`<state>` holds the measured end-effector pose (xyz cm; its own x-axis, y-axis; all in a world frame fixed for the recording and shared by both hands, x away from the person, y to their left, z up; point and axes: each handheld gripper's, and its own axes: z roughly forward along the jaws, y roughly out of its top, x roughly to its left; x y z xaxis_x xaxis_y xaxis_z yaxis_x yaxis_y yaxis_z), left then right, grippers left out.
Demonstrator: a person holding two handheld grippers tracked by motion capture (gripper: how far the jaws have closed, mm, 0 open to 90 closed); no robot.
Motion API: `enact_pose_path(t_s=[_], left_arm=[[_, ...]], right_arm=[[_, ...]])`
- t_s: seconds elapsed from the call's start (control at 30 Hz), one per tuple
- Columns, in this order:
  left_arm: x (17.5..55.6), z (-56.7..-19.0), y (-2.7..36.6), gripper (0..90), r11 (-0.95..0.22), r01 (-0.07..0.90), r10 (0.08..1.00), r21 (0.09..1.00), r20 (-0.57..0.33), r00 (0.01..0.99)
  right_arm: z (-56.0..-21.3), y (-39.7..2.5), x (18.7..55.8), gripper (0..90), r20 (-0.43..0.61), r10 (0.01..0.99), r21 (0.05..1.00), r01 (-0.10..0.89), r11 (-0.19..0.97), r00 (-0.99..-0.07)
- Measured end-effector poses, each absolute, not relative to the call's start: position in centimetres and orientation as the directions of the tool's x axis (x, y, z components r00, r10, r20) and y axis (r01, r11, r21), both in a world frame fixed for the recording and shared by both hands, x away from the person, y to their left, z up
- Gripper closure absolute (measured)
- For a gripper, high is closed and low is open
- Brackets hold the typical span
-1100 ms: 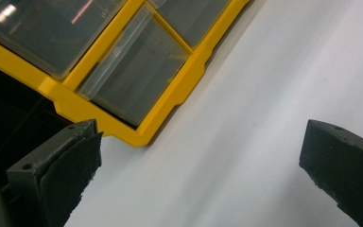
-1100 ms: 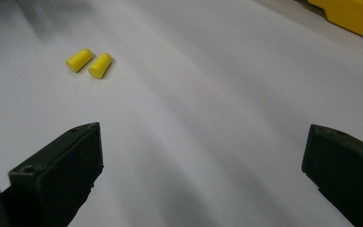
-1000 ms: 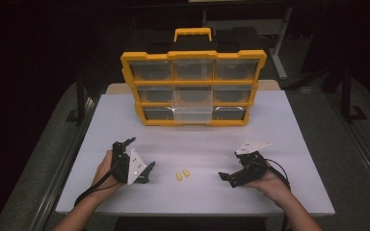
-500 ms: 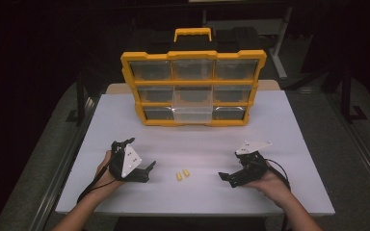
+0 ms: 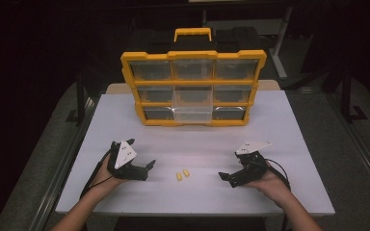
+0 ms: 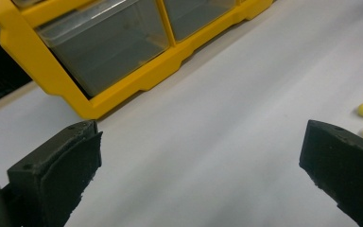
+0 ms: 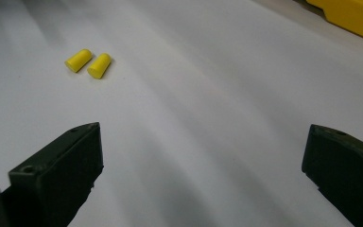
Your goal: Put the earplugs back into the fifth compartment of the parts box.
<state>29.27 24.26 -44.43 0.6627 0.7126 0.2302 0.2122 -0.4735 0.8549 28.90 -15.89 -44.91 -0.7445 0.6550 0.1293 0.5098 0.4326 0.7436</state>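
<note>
The left gripper (image 5: 144,169), held low at the near-left of the white table (image 5: 289,125), had swung since the frame a second before: its grey three-cornered plate then faced more to the right and lay lower, and now stood turned up toward the camera, with the jaws pointing right toward the two small yellow foam earplugs (image 5: 181,175). The jaws were spread wide, nothing between them. The right gripper (image 5: 227,176) had not shifted over the same interval; it rested at the near-right, jaws likewise spread and empty. The earplugs lay side by side, just apart or barely touching, on the bare table between the two grippers, well apart from the yellow-framed organiser box with clear drawers (image 5: 193,89) at the far side. In the left gripper view they sat at the right edge, just beyond the right jaw. Judgement: the left hand was lining up for a pick; no grasp yet, sorting into a drawer not begun.
</note>
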Motion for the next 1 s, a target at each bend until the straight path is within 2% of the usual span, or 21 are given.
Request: enact_pose_path(t_s=[0.03, 0.2, 0.53, 0.73, 1.0], left_arm=[[29.3, -44.4, 24.3, 0.0, -0.473, 0.212, 0.713, 0.855, 0.230, 0.663], [29.7, -44.3, 24.7, 0.0, -0.392, 0.281, 0.729, 0.876, 0.109, 0.676], [30.2, -44.4, 25.3, 0.7, -0.334, 0.351, 0.714, 0.875, -0.008, 0.700], [29.9, -44.6, 25.6, 0.7, -0.316, 0.361, 0.709, 0.877, -0.035, 0.704], [28.8, -45.0, 26.4, 0.8, -0.333, 0.342, 0.698, 0.879, -0.014, 0.716]], right_arm=[[-44.9, -15.9, 28.9, 0.0, 0.129, 0.655, 0.744, 0.510, 0.433, -0.744], [-44.9, -15.9, 28.9, 0.0, 0.130, 0.656, 0.743, 0.511, 0.432, -0.744], [-44.9, -15.9, 28.9, 0.0, 0.131, 0.656, 0.743, 0.512, 0.431, -0.743], [-44.8, -16.0, 28.9, 0.0, 0.133, 0.659, 0.746, 0.512, 0.425, -0.741], [-44.8, -16.0, 29.0, 0.0, 0.132, 0.657, 0.746, 0.511, 0.427, -0.743]])
